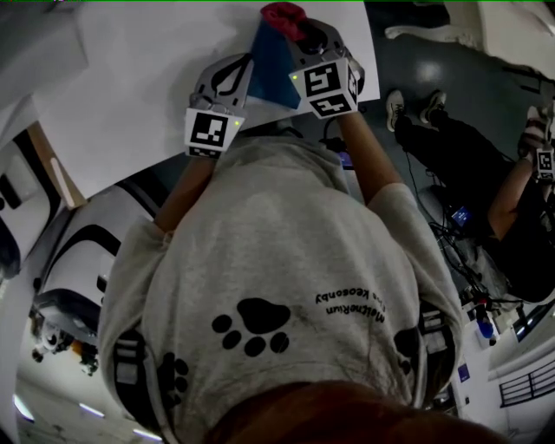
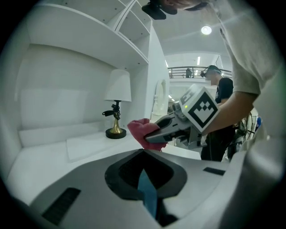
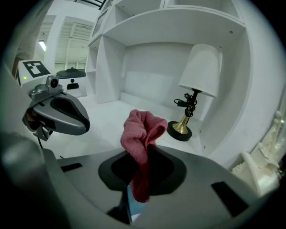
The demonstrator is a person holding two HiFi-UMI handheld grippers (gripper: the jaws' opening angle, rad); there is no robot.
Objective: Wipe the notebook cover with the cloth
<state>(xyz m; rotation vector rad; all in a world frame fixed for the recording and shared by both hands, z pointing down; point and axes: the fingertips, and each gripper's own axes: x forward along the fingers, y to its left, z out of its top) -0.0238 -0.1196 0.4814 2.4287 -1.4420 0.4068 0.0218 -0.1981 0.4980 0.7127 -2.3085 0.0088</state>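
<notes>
The blue notebook is held up off the white desk, and my left gripper is shut on its edge. In the left gripper view only its thin blue edge shows between the jaws. My right gripper is shut on a bunched red cloth, right beside the top of the notebook. The cloth stands up out of the right jaws, with a sliver of notebook below it. The left gripper view shows the right gripper and the cloth just ahead.
A white-shaded lamp with a gold base stands at the back of the desk under white shelves. A white sheet lies on the desk. Another person sits on the floor to the right, among cables.
</notes>
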